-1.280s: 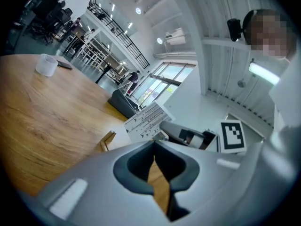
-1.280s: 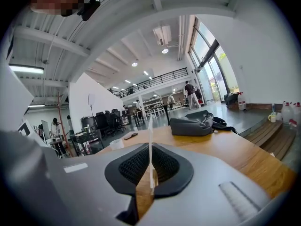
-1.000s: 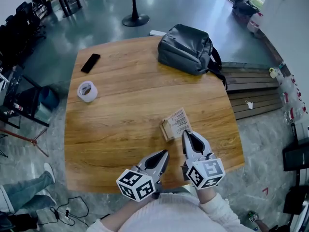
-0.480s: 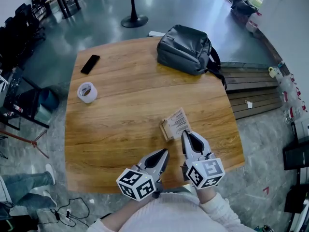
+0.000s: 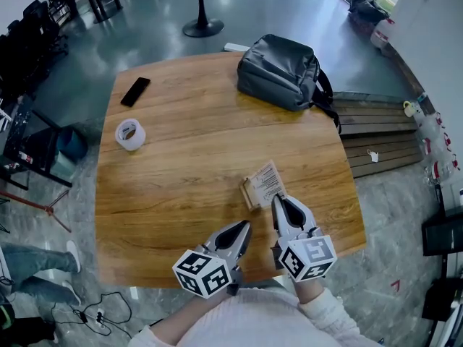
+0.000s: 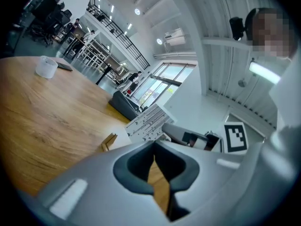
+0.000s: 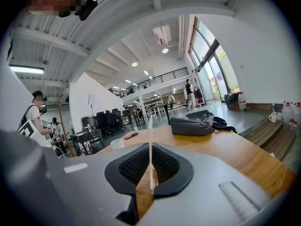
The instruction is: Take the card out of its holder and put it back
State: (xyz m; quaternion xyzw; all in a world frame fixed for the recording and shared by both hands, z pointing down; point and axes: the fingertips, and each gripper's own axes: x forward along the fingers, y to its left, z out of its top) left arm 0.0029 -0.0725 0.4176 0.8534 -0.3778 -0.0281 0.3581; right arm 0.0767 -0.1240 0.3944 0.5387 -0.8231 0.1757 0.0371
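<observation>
Toward the near edge of the table [image 5: 181,150], our right gripper [image 5: 278,202] clamps the card [image 5: 269,181] by its edge, beside its small holder [image 5: 250,194]. Thin, light and probably bendy, it suits an edge grip. Our left gripper [image 5: 244,230] waits clenched and empty.

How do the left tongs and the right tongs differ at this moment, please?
The right tongs are shut on the thin edge of the card; the left tongs are shut on nothing. The right tongs reach the card at its wooden holder; the left tongs stop short of both, over bare table. Both point away from the person, side by side.
</observation>
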